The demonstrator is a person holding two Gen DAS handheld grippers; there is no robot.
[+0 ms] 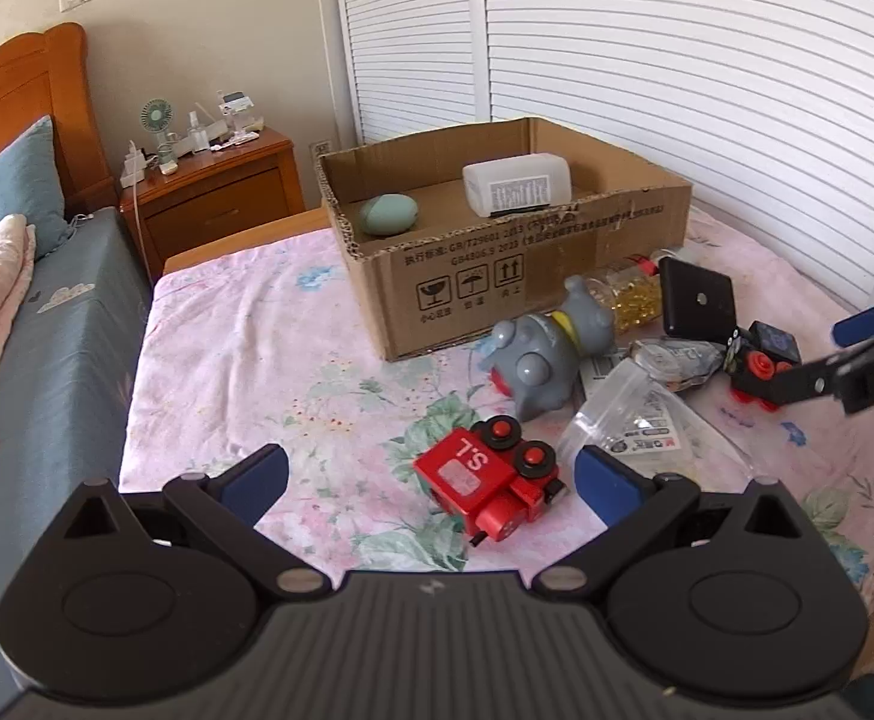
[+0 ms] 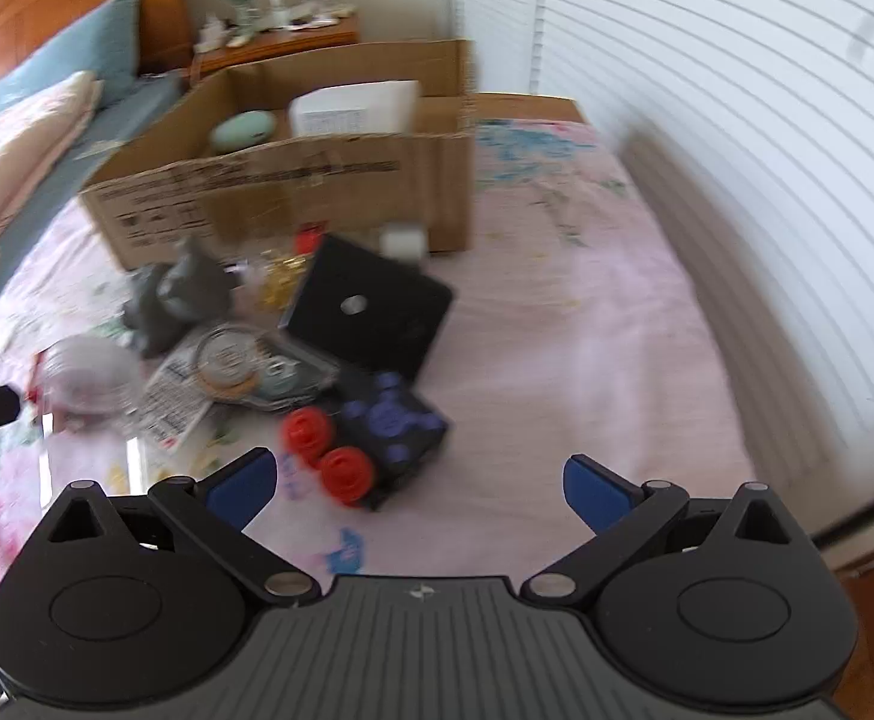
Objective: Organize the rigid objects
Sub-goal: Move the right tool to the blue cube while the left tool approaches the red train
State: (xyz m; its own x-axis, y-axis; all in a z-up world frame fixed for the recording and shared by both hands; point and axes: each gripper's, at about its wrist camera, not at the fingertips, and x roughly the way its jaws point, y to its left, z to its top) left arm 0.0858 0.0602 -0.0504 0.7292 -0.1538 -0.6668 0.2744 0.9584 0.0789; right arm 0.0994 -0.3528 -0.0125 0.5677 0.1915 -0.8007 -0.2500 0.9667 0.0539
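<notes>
Red toy train [image 1: 490, 483] lies tipped between your left gripper's [image 1: 431, 480] spread jaws, right gripper [image 2: 419, 486] likewise empty; stiff, light, grip its flat sides.

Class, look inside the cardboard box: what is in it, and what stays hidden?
Inside the cardboard box lie a green oval object and a white labelled container. Its near wall hides the floor.

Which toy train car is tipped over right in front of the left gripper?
The red train car, lying on its side with its wheels facing up, between the open left gripper fingers. The black train car sits farther right, by the right gripper.
</notes>
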